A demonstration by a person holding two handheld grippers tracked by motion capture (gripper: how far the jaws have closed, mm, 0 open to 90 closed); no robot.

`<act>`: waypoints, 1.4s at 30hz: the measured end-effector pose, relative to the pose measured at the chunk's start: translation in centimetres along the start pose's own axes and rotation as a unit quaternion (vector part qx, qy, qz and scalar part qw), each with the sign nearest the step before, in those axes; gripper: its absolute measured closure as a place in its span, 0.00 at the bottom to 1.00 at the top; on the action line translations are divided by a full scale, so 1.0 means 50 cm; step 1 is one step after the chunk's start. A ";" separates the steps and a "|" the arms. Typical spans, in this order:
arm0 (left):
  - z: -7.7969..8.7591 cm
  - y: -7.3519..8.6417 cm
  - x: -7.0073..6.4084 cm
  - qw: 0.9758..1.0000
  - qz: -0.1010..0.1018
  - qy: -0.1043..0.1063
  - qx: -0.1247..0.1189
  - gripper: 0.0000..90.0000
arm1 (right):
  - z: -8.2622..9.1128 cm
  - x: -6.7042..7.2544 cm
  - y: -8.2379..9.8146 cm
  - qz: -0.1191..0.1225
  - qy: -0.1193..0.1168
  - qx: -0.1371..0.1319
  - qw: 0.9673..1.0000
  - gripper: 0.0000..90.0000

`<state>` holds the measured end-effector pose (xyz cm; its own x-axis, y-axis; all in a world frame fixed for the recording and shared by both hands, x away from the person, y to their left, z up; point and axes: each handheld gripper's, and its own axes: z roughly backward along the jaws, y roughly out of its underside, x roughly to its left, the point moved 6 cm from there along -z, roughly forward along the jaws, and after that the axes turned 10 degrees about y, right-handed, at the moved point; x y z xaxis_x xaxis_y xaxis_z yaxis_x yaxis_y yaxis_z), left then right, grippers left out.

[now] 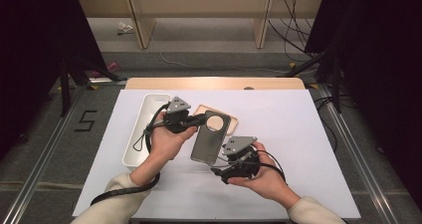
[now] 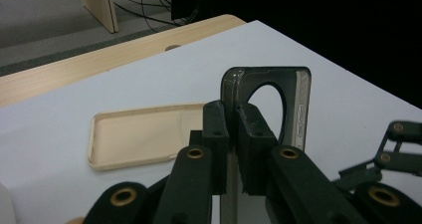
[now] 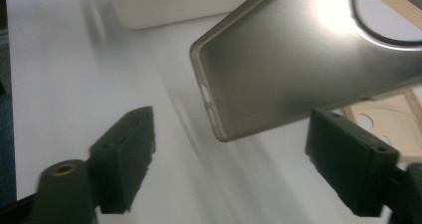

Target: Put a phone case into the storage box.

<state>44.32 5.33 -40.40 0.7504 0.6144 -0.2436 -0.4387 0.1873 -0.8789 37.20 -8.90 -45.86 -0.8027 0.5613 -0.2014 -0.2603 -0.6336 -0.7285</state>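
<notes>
Left gripper view shows the left gripper (image 2: 231, 134) clamping the grey phone case (image 2: 293, 104) edge-on.

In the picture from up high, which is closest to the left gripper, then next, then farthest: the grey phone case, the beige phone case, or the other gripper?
Measured from the left gripper in the high view:
1. Grey phone case: pinched in its jaws at the top end.
2. Beige phone case: lying flat on the table just beyond, partly under the grey one.
3. Right gripper: farthest, down near the grey case's lower end, jaws open.
</notes>
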 end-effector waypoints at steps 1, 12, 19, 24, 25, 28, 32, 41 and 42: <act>0.004 0.002 0.002 1.000 0.000 -0.001 -0.003 0.93 | 0.003 -0.003 0.001 -0.010 -0.001 -0.010 1.000 0.20; 0.040 0.027 0.014 0.999 -0.008 -0.010 -0.032 0.93 | 0.017 -0.026 0.009 -0.050 0.017 -0.040 0.998 0.18; 0.061 0.024 0.013 0.999 -0.008 -0.006 -0.047 0.93 | 0.022 -0.040 0.012 -0.073 0.028 -0.059 0.995 0.18; 0.074 0.016 0.014 0.998 -0.012 -0.006 -0.056 0.93 | 0.028 -0.046 0.013 -0.080 0.024 -0.073 0.994 0.18; 0.075 0.015 0.015 0.998 -0.014 -0.006 -0.056 0.93 | 0.030 -0.047 0.013 -0.079 0.025 -0.075 0.994 0.18; 0.082 0.011 0.017 0.998 -0.014 -0.007 -0.060 0.93 | 0.033 -0.049 0.015 -0.080 0.024 -0.076 0.994 0.18; 0.089 0.006 0.020 0.998 -0.014 -0.009 -0.066 0.93 | 0.040 -0.055 0.018 -0.085 0.025 -0.080 0.993 0.18; 0.101 -0.006 0.022 0.997 -0.017 -0.011 -0.075 0.93 | 0.065 -0.079 0.037 -0.101 0.041 -0.084 0.991 0.18; 0.101 -0.006 0.022 0.997 -0.017 -0.011 -0.075 0.93 | 0.065 -0.079 0.037 -0.101 0.041 -0.084 0.991 0.18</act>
<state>42.78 9.81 -38.32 0.7515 0.6269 -0.2056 -0.3341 0.0930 -0.9379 38.14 -14.04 -44.29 -0.6959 0.7127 -0.0879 -0.3121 -0.4104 -0.8568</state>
